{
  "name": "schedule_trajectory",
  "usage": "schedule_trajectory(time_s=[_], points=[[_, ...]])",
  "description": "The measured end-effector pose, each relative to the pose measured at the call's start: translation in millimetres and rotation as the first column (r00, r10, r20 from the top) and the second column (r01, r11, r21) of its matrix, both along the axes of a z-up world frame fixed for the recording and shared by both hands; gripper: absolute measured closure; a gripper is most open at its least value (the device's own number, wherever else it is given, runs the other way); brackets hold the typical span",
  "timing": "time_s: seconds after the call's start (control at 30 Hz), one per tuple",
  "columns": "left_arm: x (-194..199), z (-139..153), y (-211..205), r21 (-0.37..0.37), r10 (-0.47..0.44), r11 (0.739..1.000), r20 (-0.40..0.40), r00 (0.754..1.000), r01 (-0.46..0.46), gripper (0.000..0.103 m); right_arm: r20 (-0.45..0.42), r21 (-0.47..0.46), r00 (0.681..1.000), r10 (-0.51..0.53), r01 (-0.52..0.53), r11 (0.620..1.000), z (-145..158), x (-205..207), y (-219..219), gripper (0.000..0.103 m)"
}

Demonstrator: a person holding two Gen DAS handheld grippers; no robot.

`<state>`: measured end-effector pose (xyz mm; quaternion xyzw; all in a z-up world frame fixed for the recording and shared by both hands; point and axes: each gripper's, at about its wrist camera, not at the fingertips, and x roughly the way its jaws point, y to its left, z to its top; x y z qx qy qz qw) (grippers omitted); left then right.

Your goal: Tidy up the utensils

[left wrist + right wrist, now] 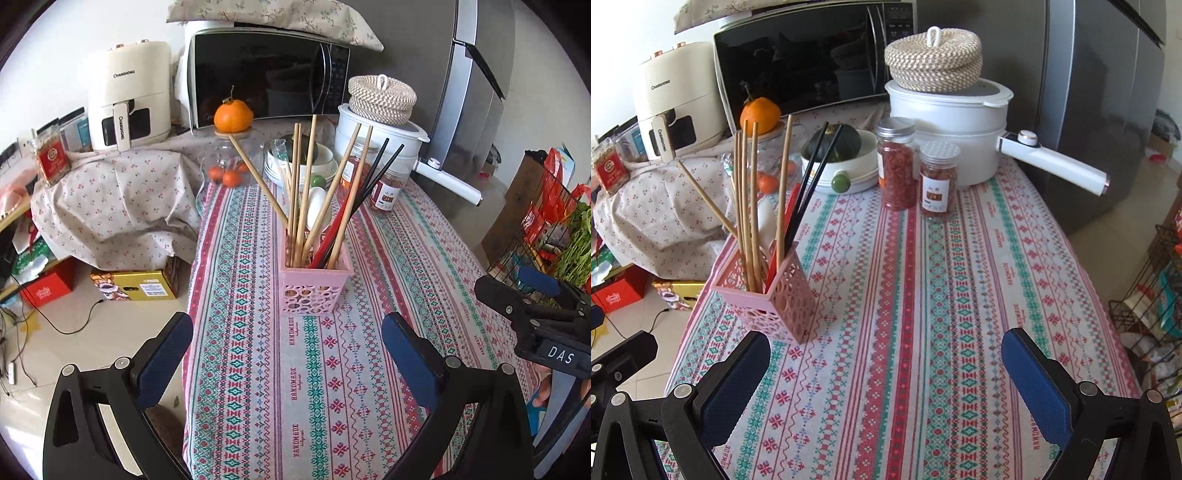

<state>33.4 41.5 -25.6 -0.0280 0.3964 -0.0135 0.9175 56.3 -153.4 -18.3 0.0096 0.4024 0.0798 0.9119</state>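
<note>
Left gripper [286,343] spread wide and holding nothing, blue-padded fingers [164,356] hanging over the near end of the patterned tablecloth [332,387], one finger out past the table's edge above the floor. Right gripper [886,363] likewise splayed apart and empty above the same cloth; seen from the left wrist view at about 3 o'clock, off the table's side near a wire rack [532,236] of packets and greens. At 12 o'clock from the left gripper, just ahead of the fingertips and apart from them, a pink perforated holder [314,288] standing upright on the cloth; from the right wrist view the same holder at about 10 o'clock, close to the left finger but not touching. Inside the holder: a fan of wooden chopsticks [295,192] leaning outward in several directions, a black pair [380,170] tilted toward 1 o'clock, a red utensil [334,229] and a white spoon [317,206] tucked among them. Farther back at 12 to 1 o'clock, two spice jars [897,166], a white pot [945,122] topped by a woven lidded basket [934,59], a bowl holding a dark green squash [834,144], an orange [233,116] resting on a glass jar, a microwave [266,74] and an air fryer [129,96] toward 11 o'clock.
</note>
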Motion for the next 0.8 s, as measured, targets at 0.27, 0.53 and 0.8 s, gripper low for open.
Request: schedule_trajectory(time_s=[0.27,0.53,0.8], points=[[2.7,-5.3,-6.0,-0.005,-0.007,1.0,-0.013,1.0,0.007,0.0,-0.024,0.006,1.0,0.013,-0.013,1.0,-3.1,-0.7,2.2,0.0],[4.1,-9.2,-5.2,-0.011,-0.01,1.0,-0.028,1.0,0.009,0.0,-0.041,0.005,0.999,0.01,-0.01,1.0,-6.2,0.8,2.6,0.0],[2.7,-6.4,-5.3,-0.02,-0.014,1.0,-0.013,1.0,0.014,0.0,-0.039,0.003,0.999,0.001,-0.001,1.0,-6.0,2.0,1.0,0.0]])
